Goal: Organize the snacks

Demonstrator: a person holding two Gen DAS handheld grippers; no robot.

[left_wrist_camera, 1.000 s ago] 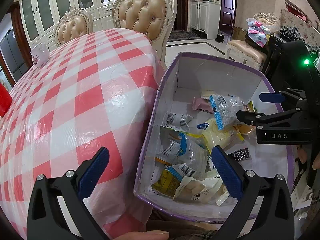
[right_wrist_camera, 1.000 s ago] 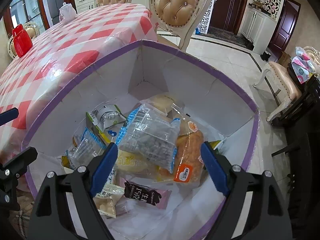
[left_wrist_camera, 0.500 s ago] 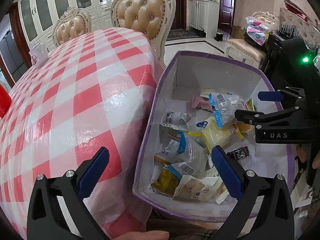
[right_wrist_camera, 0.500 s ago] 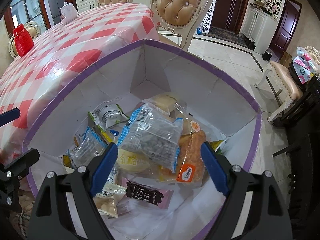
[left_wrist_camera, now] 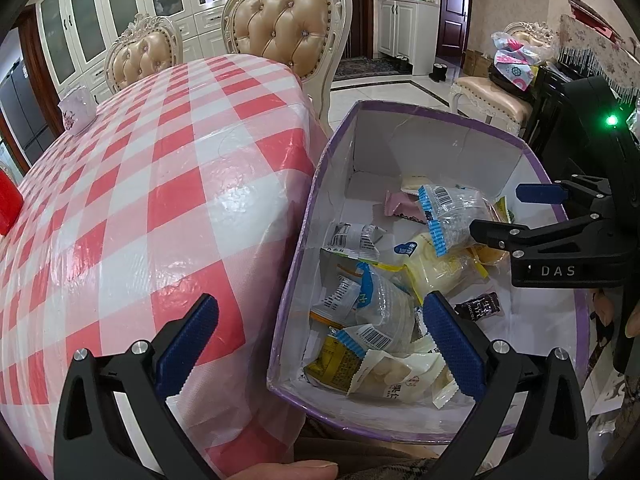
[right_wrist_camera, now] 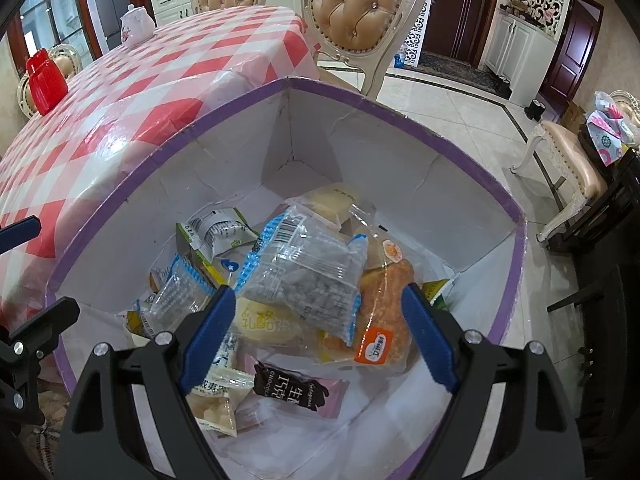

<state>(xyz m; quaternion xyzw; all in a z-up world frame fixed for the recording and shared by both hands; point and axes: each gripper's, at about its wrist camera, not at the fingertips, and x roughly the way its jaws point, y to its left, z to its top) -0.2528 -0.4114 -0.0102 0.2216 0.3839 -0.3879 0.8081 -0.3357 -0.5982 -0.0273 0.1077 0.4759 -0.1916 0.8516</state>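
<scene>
A purple-rimmed white cardboard box (left_wrist_camera: 316, 184) (right_wrist_camera: 400, 120) sits beside the table and holds several wrapped snacks. On top lies a clear blue-edged packet of dark bits (right_wrist_camera: 304, 280) (left_wrist_camera: 452, 216), next to an orange bread pack (right_wrist_camera: 384, 320), a yellow cake pack (left_wrist_camera: 436, 264) and a dark chocolate bar (right_wrist_camera: 292, 390). My left gripper (left_wrist_camera: 320, 344) is open and empty, straddling the box's left wall. My right gripper (right_wrist_camera: 316, 336) is open and empty, low over the snack pile, its jaws either side of the clear packet; it also shows in the left wrist view (left_wrist_camera: 504, 216).
A round table with a red-and-white checked cloth (left_wrist_camera: 160, 184) is left of the box. A white teapot (right_wrist_camera: 136, 24) and a red container (right_wrist_camera: 46, 80) stand on it. Padded chairs (left_wrist_camera: 288, 28) stand behind. Tiled floor and a bench (right_wrist_camera: 576, 160) are to the right.
The right gripper has lowered slightly toward the snack pile, and the box looms larger in its view. The left gripper has shifted only a little.
</scene>
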